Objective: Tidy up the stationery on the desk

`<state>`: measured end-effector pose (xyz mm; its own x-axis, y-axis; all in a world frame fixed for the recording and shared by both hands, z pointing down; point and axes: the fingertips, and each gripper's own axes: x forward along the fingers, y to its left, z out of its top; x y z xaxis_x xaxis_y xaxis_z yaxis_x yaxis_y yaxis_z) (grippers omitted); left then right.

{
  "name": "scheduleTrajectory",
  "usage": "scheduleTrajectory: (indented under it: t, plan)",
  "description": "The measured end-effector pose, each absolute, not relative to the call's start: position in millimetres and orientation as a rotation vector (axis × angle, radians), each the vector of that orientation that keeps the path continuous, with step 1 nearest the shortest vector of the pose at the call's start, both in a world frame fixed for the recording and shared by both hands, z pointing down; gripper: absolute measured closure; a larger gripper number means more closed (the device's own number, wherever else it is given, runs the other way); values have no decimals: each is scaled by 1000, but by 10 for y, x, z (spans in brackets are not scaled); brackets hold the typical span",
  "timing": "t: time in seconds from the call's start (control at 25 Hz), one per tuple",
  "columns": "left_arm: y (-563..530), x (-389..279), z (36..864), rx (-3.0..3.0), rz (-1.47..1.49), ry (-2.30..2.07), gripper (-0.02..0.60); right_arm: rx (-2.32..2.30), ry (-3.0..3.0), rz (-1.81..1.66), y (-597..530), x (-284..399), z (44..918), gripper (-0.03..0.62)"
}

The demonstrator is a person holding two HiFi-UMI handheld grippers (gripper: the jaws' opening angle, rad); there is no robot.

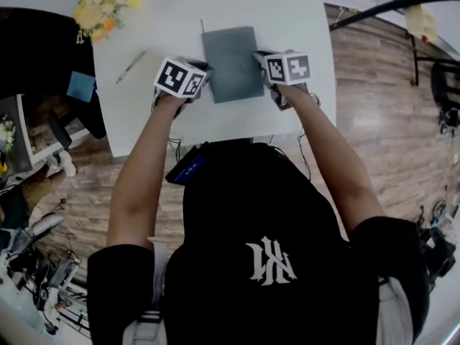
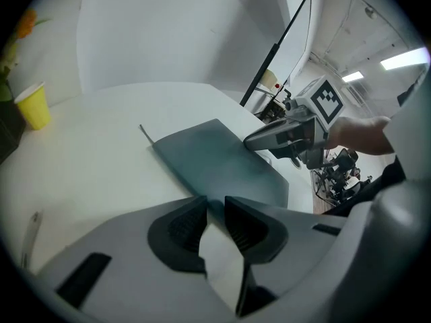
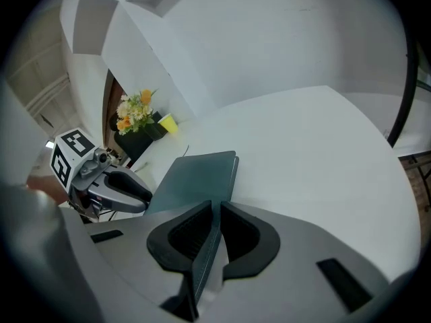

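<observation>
A grey closed notebook [image 1: 231,63] lies on the white desk [image 1: 287,6], a thin ribbon sticking out of its far end. My left gripper [image 1: 205,70] is at the notebook's left edge near the front corner, and in the left gripper view the notebook [image 2: 215,160] runs in between the pads of the left gripper [image 2: 215,214]. My right gripper [image 1: 260,57] grips the right edge. In the right gripper view the notebook's [image 3: 192,177] thin edge is pinched in the right gripper [image 3: 215,221]. A pen [image 1: 131,67] lies on the desk to the left.
A bunch of flowers [image 1: 100,6] stands at the desk's far left corner, with a yellow cup [image 2: 32,106] beside it. A black pole [image 1: 388,6] slants past the desk's right side. A dark chair with a blue item [image 1: 80,86] is left of the desk.
</observation>
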<state>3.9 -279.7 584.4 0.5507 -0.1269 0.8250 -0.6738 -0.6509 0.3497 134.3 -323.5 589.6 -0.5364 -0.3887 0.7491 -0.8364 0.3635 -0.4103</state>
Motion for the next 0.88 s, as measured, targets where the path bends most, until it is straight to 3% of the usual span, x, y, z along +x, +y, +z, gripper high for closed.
scheduleTrajectory:
  t: [0.88]
  plan:
    - [-1665, 53, 5887, 2109, 1019, -727, 502, 1042, -2144, 1014, -2069, 1370, 5915, 528]
